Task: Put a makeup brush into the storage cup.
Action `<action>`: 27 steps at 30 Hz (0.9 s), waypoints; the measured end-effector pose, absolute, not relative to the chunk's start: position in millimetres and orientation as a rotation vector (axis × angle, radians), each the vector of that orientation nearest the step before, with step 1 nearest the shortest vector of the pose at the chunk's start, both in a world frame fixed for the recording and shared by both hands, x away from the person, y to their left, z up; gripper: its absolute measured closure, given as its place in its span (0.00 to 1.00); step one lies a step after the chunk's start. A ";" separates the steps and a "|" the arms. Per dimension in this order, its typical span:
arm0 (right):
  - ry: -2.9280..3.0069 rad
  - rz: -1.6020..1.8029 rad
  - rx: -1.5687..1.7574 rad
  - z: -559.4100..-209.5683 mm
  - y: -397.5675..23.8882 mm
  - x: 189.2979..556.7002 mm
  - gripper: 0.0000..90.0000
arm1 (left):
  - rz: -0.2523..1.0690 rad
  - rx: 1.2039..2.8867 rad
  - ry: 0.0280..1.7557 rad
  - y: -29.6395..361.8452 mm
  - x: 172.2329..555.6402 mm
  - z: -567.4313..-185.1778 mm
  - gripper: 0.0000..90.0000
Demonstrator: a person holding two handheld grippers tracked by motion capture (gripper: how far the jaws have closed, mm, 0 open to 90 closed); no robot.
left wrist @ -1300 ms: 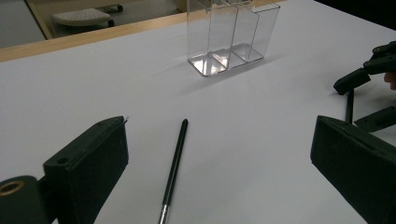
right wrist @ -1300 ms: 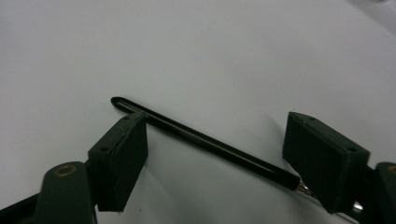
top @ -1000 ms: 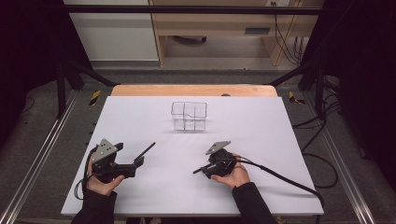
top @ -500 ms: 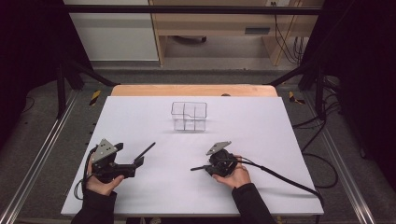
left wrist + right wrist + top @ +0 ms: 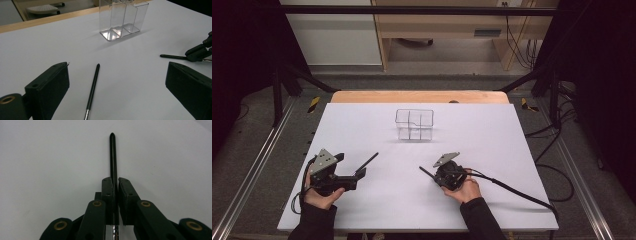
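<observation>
Right gripper has just been closing its jaws, and in the right gripper view they now clamp a thin black pen, which runs forward between the pads with its pointed tip well out in front, low over the white table. Left gripper stands wide open; between its spread jaws, in the left gripper view, a second black pen lies flat on the sheet, touched by neither pad.

Judging from this, the work is at an early stage: one pen is gripped but not yet carried anywhere, the other is not yet picked up, and the clear divided holder toward the far side of the table looks empty in all its compartments. Both pens probably remain to be lifted, turned upright and dropped in.

Room is generous. Bare sheet lies between both grippers and the holder, with nothing in the path. The holder sits well in from the table's far wooden edge and both side edges, and the two hands are well apart.
</observation>
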State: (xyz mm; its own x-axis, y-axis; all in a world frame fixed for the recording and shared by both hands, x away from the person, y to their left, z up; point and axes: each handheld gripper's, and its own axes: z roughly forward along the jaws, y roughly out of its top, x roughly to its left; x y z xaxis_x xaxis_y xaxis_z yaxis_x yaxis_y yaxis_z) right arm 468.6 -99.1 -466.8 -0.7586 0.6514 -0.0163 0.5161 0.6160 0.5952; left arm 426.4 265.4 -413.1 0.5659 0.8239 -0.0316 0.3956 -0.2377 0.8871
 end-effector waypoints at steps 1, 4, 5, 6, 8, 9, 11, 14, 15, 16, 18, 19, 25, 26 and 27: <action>2.610 0.853 0.959 -466.8 -99.1 468.6 0.93 | 0.564 1.847 0.995 265.4 426.4 -413.1 0.05; 2.601 0.857 0.972 -467.0 -98.8 467.9 0.93 | 0.564 1.848 0.994 265.3 426.4 -413.2 0.05; 2.601 0.854 0.978 -466.9 -98.8 468.0 0.93 | 0.564 1.849 0.994 265.2 426.5 -413.3 0.05; 2.601 0.853 0.982 -466.8 -98.7 467.9 0.93 | 0.564 1.849 0.994 265.2 426.5 -413.3 0.05; 2.600 0.855 0.981 -466.5 -98.5 467.3 0.85 | 0.563 1.847 0.995 265.4 426.5 -413.2 0.05; 2.593 0.854 0.988 -466.0 -98.5 466.7 0.82 | 0.564 1.847 0.994 265.5 426.5 -413.1 0.05; 2.572 0.860 0.978 -462.7 -99.7 466.0 0.78 | 0.564 1.846 0.994 265.7 426.4 -412.9 0.05; 2.564 0.900 0.986 -453.4 -102.7 466.5 0.72 | 0.563 1.847 0.995 265.9 426.5 -412.8 0.05; 2.564 0.903 0.991 -449.9 -103.8 467.4 0.70 | 0.563 1.849 0.996 265.7 426.6 -412.9 0.05; 2.565 0.899 0.997 -446.4 -104.7 468.6 0.69 | 0.563 1.849 0.996 265.5 426.6 -413.0 0.05; 2.567 0.863 0.997 -439.9 -104.4 471.2 0.66 | 0.563 1.851 0.995 265.5 426.7 -413.0 0.05; 2.577 0.845 0.992 -437.2 -103.2 472.5 0.65 | 0.563 1.852 0.995 265.5 426.8 -413.0 0.05; 2.665 0.738 0.992 -432.4 -93.0 480.2 0.62 | 0.561 1.854 0.995 266.2 426.8 -412.4 0.05; 2.680 0.722 0.995 -433.4 -91.8 481.4 0.62 | 0.561 1.854 0.995 266.4 426.8 -412.4 0.05; 2.696 0.701 1.002 -434.5 -90.9 482.4 0.62 | 0.560 1.855 0.996 266.5 427.0 -412.5 0.05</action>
